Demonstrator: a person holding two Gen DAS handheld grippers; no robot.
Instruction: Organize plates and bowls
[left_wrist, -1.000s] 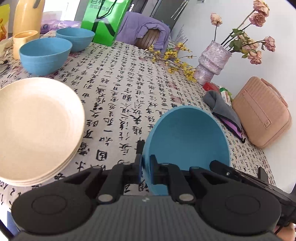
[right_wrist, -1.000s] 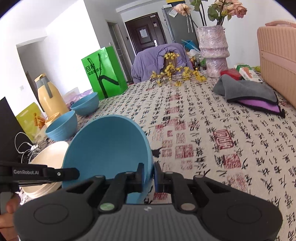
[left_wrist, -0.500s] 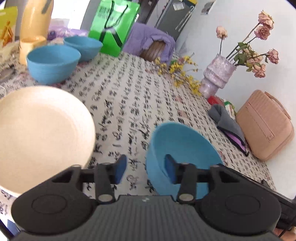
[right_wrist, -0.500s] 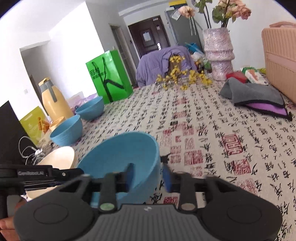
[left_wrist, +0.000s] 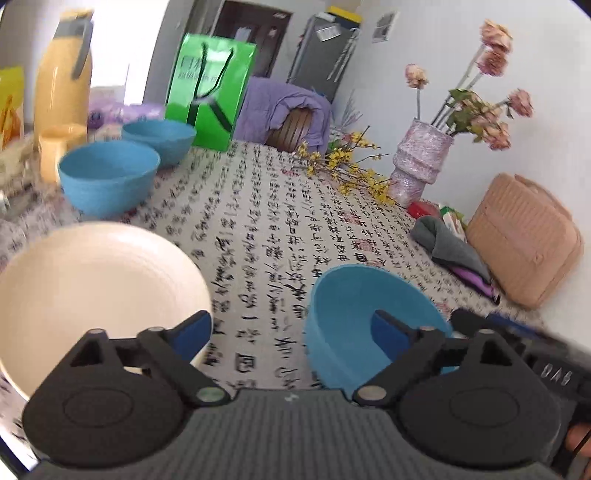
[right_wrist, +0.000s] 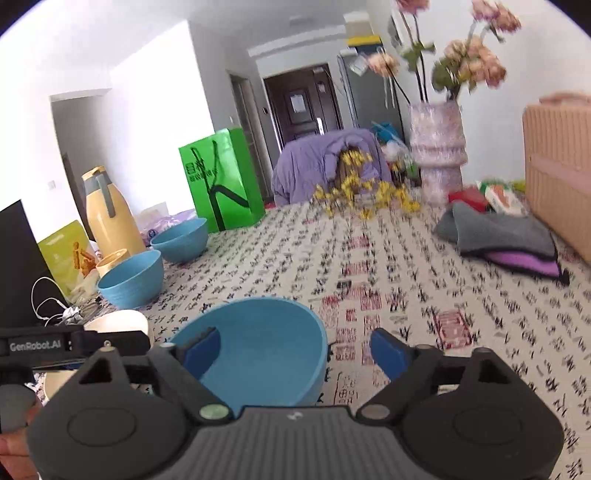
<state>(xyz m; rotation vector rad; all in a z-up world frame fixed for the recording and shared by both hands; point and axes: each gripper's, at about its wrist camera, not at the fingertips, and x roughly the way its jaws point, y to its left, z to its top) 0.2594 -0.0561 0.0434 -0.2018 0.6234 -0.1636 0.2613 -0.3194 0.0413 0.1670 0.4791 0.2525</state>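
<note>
Left tongs, right tongs: both wide, just opening, straddling rim of blue bowl, released upright on tablecloth. Cream plates left; likely separate piles.

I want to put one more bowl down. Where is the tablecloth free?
Free: the middle of the tablecloth, between the near blue bowl, the yellow sprigs and the grey cloth. Crowded: the left edge, with cream plates and two blue bowls.

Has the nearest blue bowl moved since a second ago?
Yes. The nearest blue bowl was held tilted on edge; now it sits upright on the patterned tablecloth, and the left gripper and right gripper have just been opening, pads off its rim.
</note>
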